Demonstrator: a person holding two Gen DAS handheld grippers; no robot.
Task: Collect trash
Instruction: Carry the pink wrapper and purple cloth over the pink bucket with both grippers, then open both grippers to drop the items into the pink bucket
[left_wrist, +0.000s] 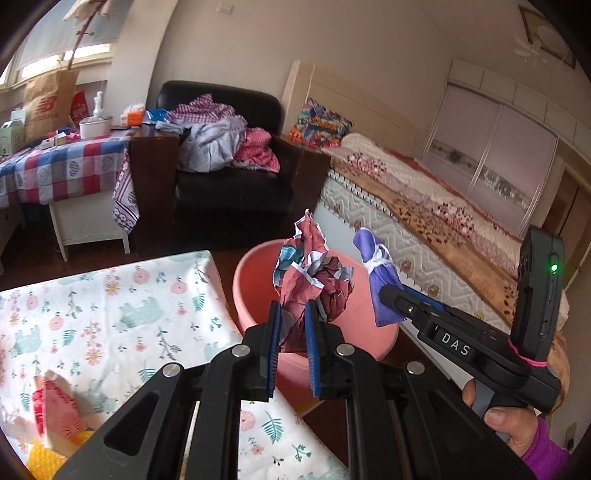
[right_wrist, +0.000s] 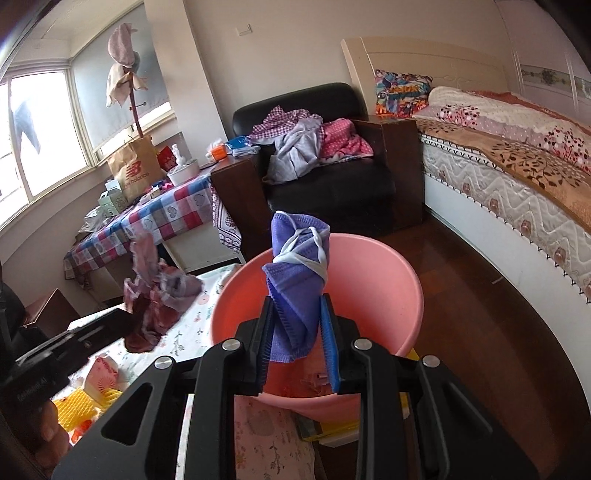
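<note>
A: Taking the pink bucket as the marker and starting at its left, what do you see?

B: A table under a floral cloth stands just beside the bucket. On the cloth, at the end away from the bucket, lie a pink paper piece and something yellow.

A: And the left gripper?

B: Its jaws are clamped on a crumpled wad of printed paper, dark red with white and blue patches. In the left wrist view the wad stands up in front of the bucket's mouth; in the right wrist view it sits over the cloth, just left of the bucket's rim. Which is truer I cannot tell.

A: Then the right gripper?

B: Closed on a purple face mask, rolled up and tied round with its own white ear loops. The mask is held above the bucket's open mouth, clear of the rim. From the left wrist camera the same mask shows at the bucket's right edge.

A: Beyond the bucket?

B: A black armchair heaped with clothes sits behind it, and a bed runs along to its right.
</note>
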